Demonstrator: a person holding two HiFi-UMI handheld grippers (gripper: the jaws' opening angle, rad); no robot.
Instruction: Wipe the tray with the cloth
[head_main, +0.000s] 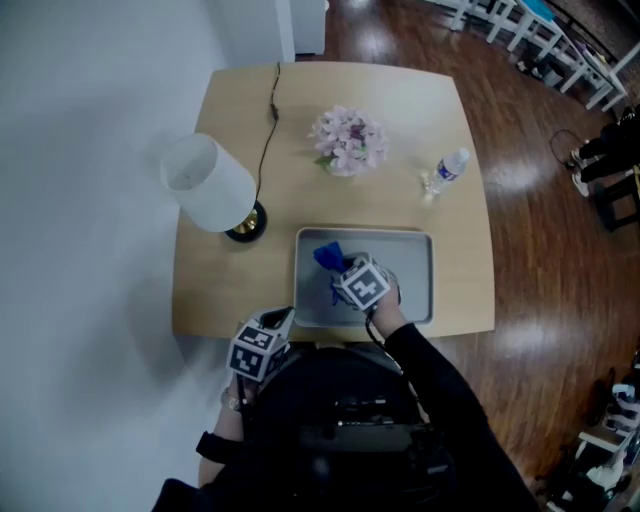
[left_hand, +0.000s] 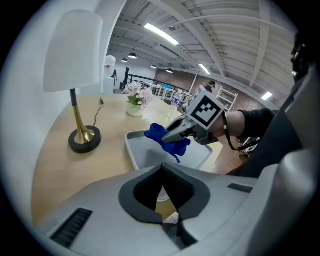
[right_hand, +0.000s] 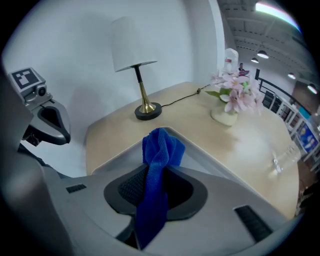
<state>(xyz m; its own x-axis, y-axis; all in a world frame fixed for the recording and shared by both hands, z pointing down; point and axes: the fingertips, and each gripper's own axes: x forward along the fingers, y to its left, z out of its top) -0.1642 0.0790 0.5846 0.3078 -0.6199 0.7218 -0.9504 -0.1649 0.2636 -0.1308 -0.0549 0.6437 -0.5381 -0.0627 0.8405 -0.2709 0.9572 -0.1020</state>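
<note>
wiping looked under way but far from finished, as i judged it: the grey tray (head_main: 415, 275) lay on the bench (head_main: 225, 285) with the blue cloth (head_main: 328, 257) over its left part only. my left claw (head_main: 281, 319) hung pressed together and empty at the bench's near edge, angled down. my right claw (head_main: 345, 276) pinched the cloth, tipped steeply down over the tray.
</note>
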